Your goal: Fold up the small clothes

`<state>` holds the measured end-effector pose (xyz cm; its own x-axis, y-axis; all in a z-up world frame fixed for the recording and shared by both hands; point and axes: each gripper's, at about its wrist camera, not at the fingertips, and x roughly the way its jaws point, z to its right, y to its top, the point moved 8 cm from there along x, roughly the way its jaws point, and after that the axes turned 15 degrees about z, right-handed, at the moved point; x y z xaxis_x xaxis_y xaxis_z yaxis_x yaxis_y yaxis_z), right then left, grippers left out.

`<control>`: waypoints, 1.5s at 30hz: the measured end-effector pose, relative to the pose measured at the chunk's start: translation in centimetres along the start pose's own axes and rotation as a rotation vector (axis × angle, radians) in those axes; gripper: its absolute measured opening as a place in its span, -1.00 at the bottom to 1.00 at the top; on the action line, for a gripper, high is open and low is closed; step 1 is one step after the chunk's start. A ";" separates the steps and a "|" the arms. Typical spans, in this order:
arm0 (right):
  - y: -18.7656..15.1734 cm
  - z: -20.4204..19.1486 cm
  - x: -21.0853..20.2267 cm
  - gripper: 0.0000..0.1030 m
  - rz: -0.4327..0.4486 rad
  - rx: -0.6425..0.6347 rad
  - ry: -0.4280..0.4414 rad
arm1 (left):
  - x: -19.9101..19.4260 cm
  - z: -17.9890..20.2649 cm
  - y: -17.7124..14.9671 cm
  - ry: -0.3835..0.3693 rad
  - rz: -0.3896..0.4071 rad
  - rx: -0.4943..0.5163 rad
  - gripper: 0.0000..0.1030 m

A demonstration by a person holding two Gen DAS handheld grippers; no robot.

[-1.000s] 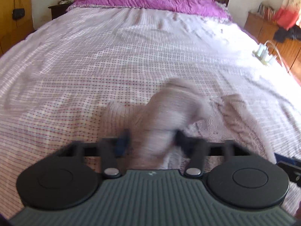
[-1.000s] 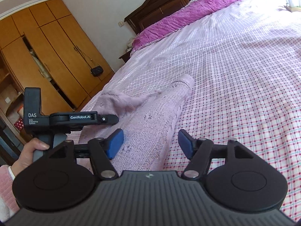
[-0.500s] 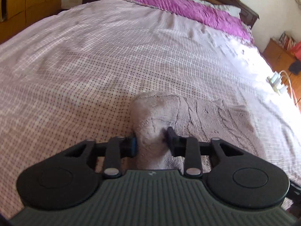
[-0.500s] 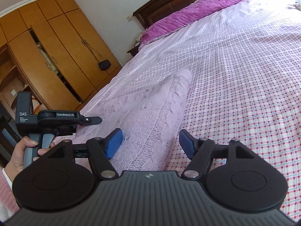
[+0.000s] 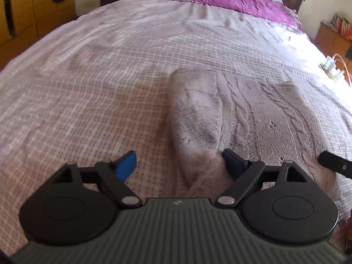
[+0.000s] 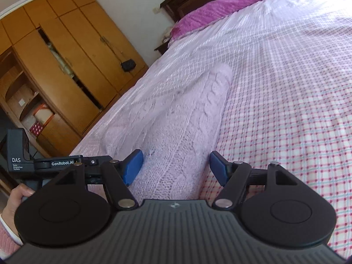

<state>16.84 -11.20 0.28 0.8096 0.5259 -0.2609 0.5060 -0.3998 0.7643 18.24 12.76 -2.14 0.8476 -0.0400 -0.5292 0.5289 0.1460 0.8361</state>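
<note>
Left wrist view: the left gripper (image 5: 179, 161) stands wide, holding nothing, the folded sleeve (image 5: 195, 114) of the knitted sweater (image 6: 176, 127) just ahead between its fingers. The right gripper (image 6: 176, 167) is wide too, over the sweater. One fold seems laid; next needs a new grasp.
</note>
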 end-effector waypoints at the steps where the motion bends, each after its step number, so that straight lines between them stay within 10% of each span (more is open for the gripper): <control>1: -0.1 0.0 0.1 0.43 0.000 -0.002 -0.001 | 0.0 -0.4 -0.1 -0.010 -0.001 -0.032 0.70; 14: -0.9 1.2 1.7 0.57 -0.031 0.151 0.052 | 1.4 0.4 -1.2 -0.196 -0.041 -0.217 0.76; 18: -1.2 0.4 2.9 0.49 -0.055 0.152 0.073 | 1.1 0.7 -1.9 -0.309 -0.090 -0.367 0.02; 26: 1.9 -0.2 1.3 -0.04 -0.043 0.325 0.060 | -0.8 1.2 -1.1 -0.377 -0.114 -0.514 -0.25; 39: 4.0 -1.9 -15.4 -0.04 0.020 0.257 -0.074 | -7.9 11.2 -4.0 -0.551 -0.192 -0.392 -0.25; 45: -0.9 0.7 -19.8 -0.01 -0.029 0.214 -0.196 | -9.1 13.4 -7.6 -0.449 -0.190 -0.192 -0.12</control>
<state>0.58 -21.76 4.33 0.8256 0.3921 -0.4057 0.5639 -0.5470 0.6187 7.11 -1.23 -1.70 0.6950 -0.4968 -0.5198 0.6933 0.2714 0.6676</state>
